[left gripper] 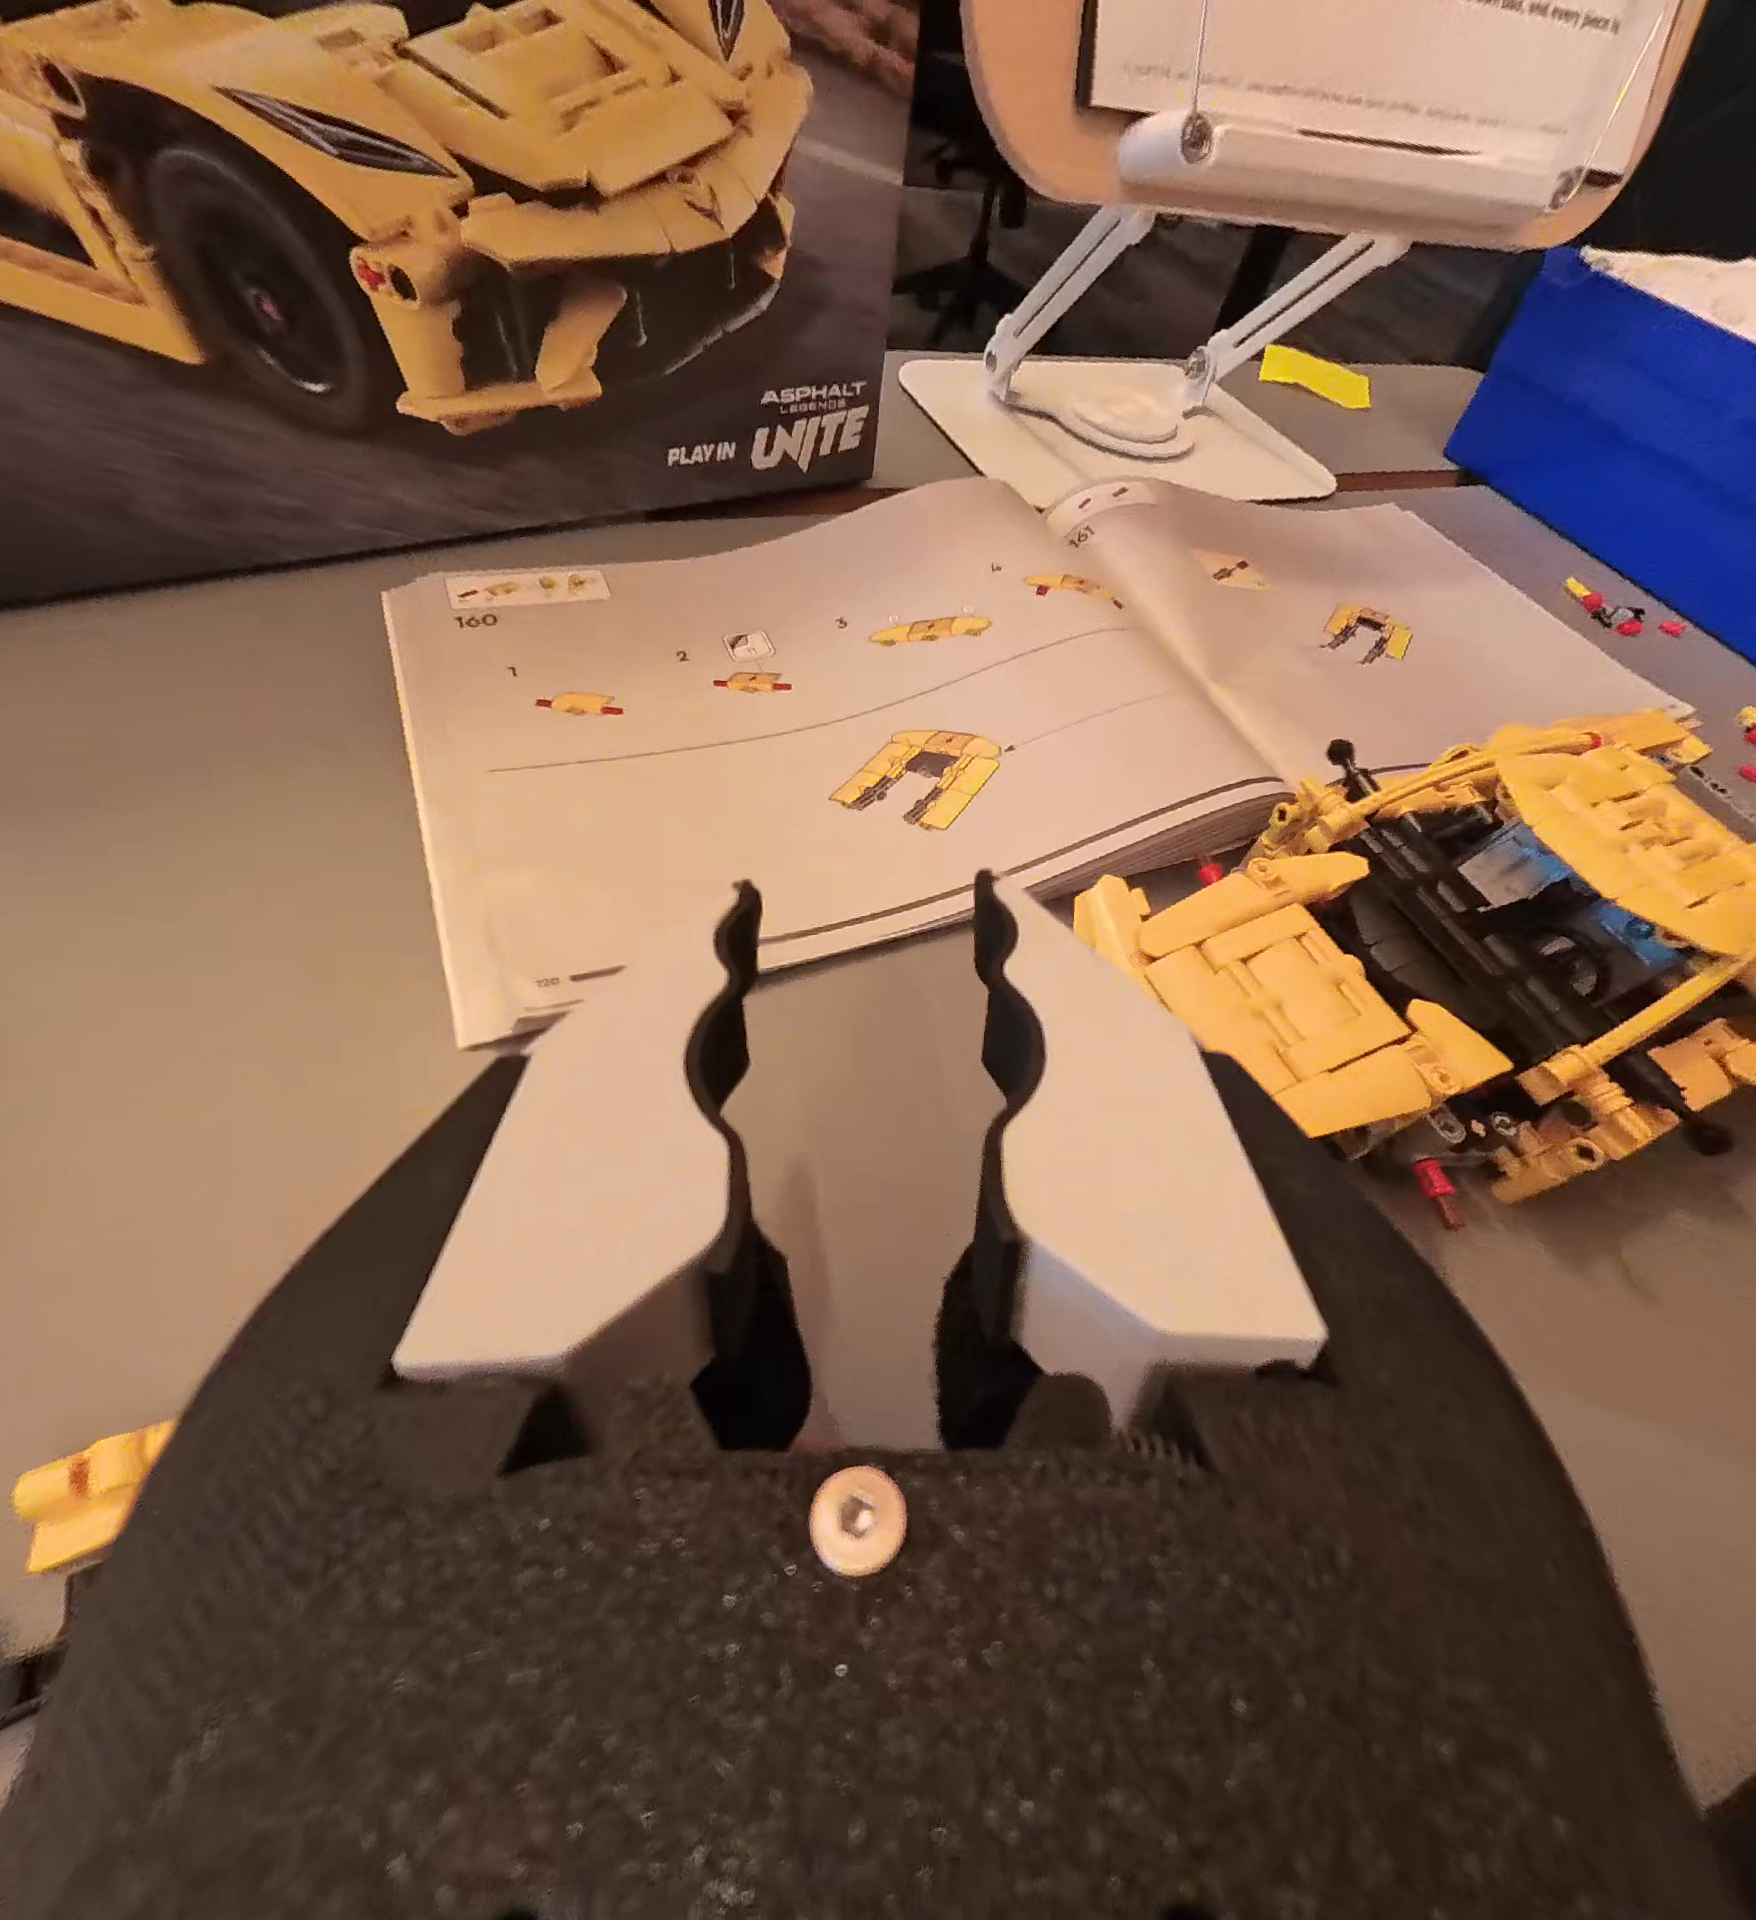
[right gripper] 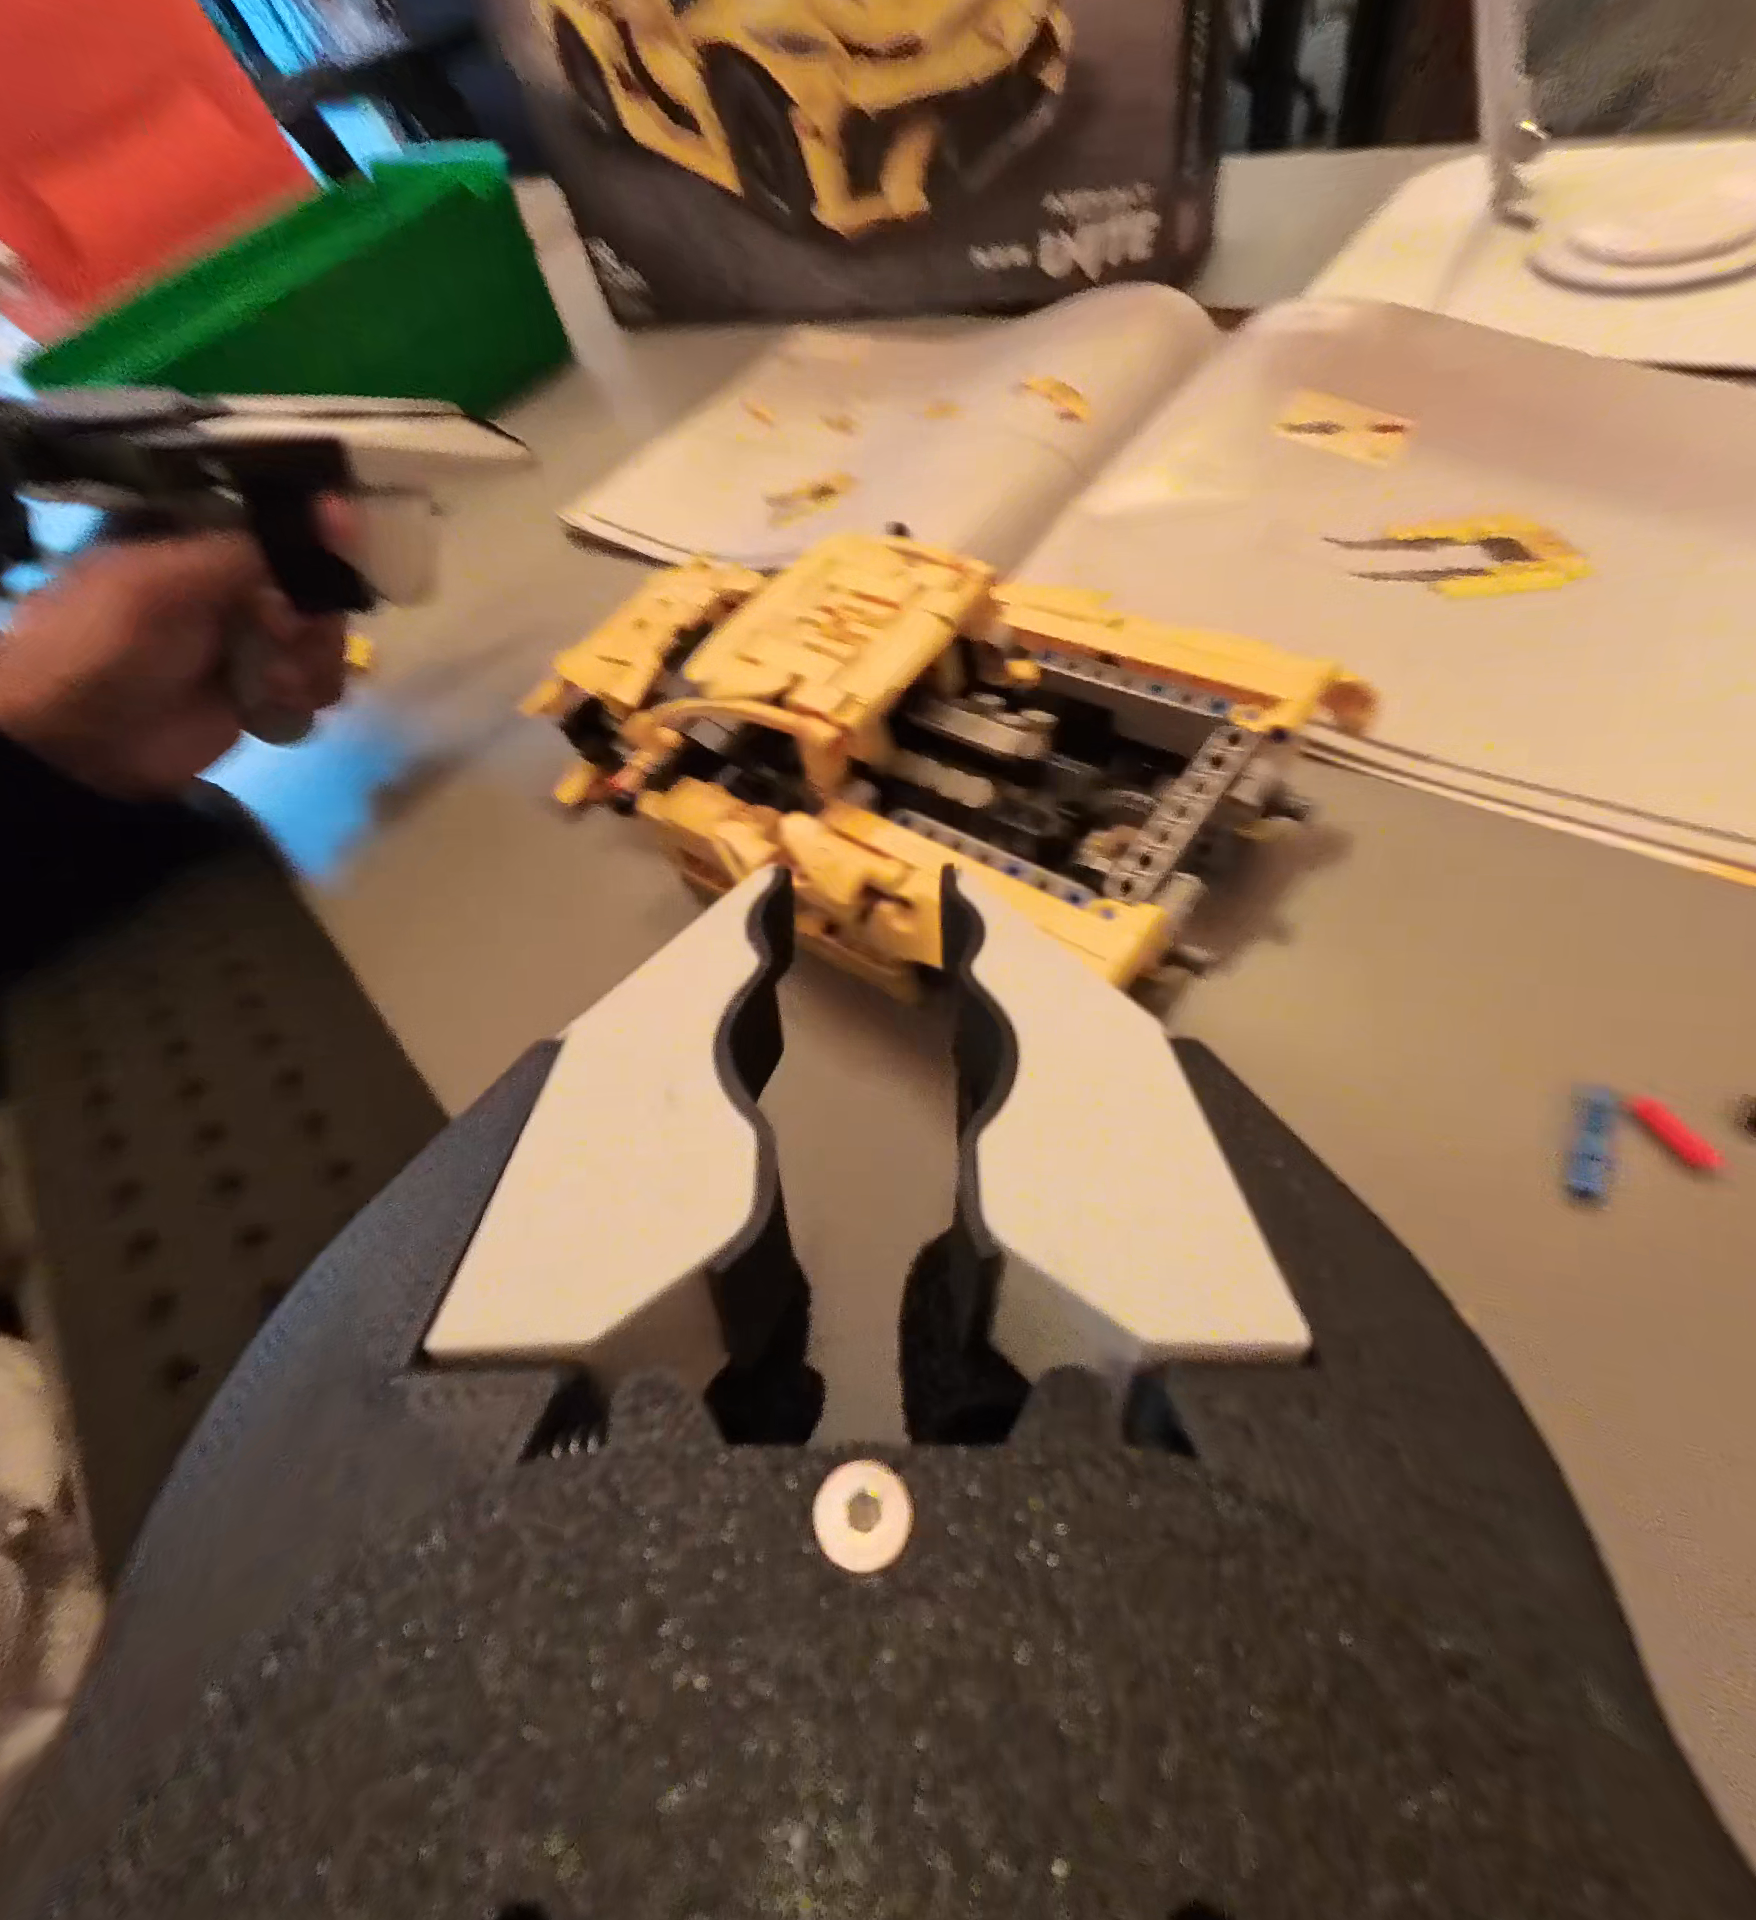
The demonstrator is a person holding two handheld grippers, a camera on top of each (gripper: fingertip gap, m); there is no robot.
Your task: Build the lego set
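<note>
- Yellow piece [left gripper: 89, 1481] left of the open booklet [left gripper: 801, 727]: half hidden behind the gripper body.
- Box [left gripper: 386, 239] behind the booklet: cut off by frame edges.
- Right wrist view: motion-blurred.

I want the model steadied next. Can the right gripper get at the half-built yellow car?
Probably yes: the right gripper is open and empty, with the half-built yellow car directly ahead of its tips.

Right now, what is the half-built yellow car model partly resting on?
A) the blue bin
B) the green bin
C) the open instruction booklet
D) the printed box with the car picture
C: in both wrist views the yellow car model lies on the table with its far edge overlapping the lower corner of the open instruction booklet, well apart from the bins and the box.
</note>
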